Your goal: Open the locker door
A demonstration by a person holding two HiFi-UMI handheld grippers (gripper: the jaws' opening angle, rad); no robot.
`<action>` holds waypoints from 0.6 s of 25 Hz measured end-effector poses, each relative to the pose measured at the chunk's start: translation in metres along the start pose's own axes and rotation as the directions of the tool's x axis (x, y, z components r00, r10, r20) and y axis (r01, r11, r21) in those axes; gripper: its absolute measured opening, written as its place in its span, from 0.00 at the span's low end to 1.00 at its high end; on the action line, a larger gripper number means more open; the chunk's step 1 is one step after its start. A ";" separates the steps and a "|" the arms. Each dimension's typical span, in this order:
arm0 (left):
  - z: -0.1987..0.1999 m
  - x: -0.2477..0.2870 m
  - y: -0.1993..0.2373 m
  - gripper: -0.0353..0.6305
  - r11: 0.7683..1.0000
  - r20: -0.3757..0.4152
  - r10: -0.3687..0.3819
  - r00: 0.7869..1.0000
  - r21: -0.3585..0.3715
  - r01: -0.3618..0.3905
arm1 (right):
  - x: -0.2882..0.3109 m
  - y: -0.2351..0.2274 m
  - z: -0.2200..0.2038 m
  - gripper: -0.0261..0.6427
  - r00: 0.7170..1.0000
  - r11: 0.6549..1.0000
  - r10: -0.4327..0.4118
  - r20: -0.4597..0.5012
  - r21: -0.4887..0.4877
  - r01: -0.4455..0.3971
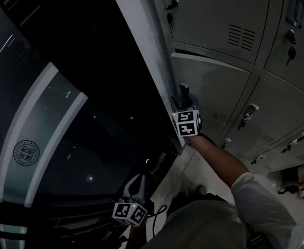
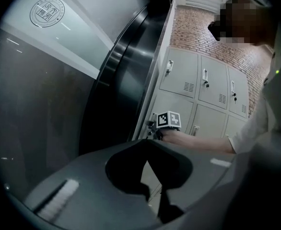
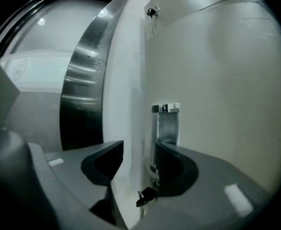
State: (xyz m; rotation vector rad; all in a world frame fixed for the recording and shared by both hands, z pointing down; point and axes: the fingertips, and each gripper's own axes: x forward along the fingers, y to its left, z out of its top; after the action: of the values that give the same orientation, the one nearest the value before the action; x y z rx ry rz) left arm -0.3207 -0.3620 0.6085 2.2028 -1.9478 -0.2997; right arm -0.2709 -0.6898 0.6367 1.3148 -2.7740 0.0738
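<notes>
The grey locker door (image 1: 214, 92) is in the middle row, at the cabinet's left end. My right gripper (image 1: 182, 100) is level at that door's left edge, its marker cube just behind it. In the right gripper view my right gripper (image 3: 138, 162) is open. The door's edge and its metal handle (image 3: 167, 123) lie between the jaws, and a white strip shows beside the left jaw. A key (image 3: 147, 194) hangs below the handle. My left gripper (image 1: 138, 179) is low and away from the lockers. The left gripper (image 2: 147, 145) is shut on nothing.
More locker doors (image 1: 222, 14) with keys and vents stand above and to the right. A dark glass wall with a round emblem (image 1: 26, 152) runs along the left. A brick wall (image 2: 212, 32) rises behind the lockers. Bags (image 1: 299, 183) lie at the lower right.
</notes>
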 end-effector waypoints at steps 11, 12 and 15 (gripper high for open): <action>0.001 0.009 -0.020 0.15 0.998 0.014 -0.065 0.998 0.001 0.065 | -0.104 0.040 0.005 0.16 0.994 0.995 0.096 0.049 -0.030 -0.095; 0.000 0.009 -0.021 0.15 0.998 0.011 -0.064 0.998 -0.003 0.064 | -0.115 0.043 0.006 0.16 0.993 0.994 0.107 0.056 -0.031 -0.106; -0.003 0.011 -0.022 0.15 0.996 0.013 -0.087 0.996 0.012 0.087 | -0.149 0.049 0.009 0.17 0.984 0.987 0.156 0.084 -0.042 -0.153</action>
State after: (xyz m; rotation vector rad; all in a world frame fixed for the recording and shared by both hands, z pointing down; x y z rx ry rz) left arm -0.2979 -0.3707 0.6050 2.3030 -1.8674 -0.3185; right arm -0.2152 -0.5445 0.6149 1.1186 -2.9321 -0.0243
